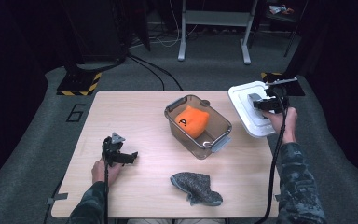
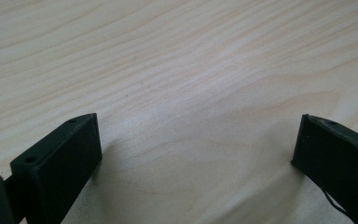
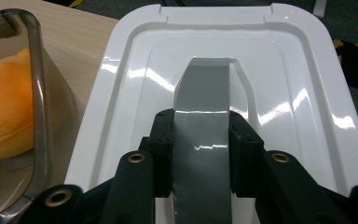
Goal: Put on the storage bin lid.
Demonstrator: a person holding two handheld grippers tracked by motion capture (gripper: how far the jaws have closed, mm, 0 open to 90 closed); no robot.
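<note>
At the far right edge of the surface [image 1: 135,116], right gripper [image 1: 265,103] pinches the grey handle [image 3: 200,135] of a white lid [image 1: 249,114]. Jaws pressed against both sides of the handle in the right gripper view. Lid glossy, tilted, overhanging the surface's right edge; its near left edge sits just beside the bin.

Left gripper [image 1: 120,156] low over the near left part of the surface, jaws spread wide, nothing between them; left gripper view has bare pale wood grain under the jaws.

Clear grey-tinted plastic bin [image 1: 220,122] stands open mid-surface, between the two grippers but nearer the right one. Grey latch on its near right end. Inside: orange plush item [image 1: 192,120] with a small dark mark on its face, too small to read.

Grey knitted cloth [image 1: 196,187], crumpled, lies on the near part of the surface, well apart from the bin and both grippers.

Writing: a dark "6" [image 1: 76,113] marked on the grey floor just off the surface's far left corner. Black-and-yellow hazard tape [image 1: 80,85] on a floor base beyond it.
</note>
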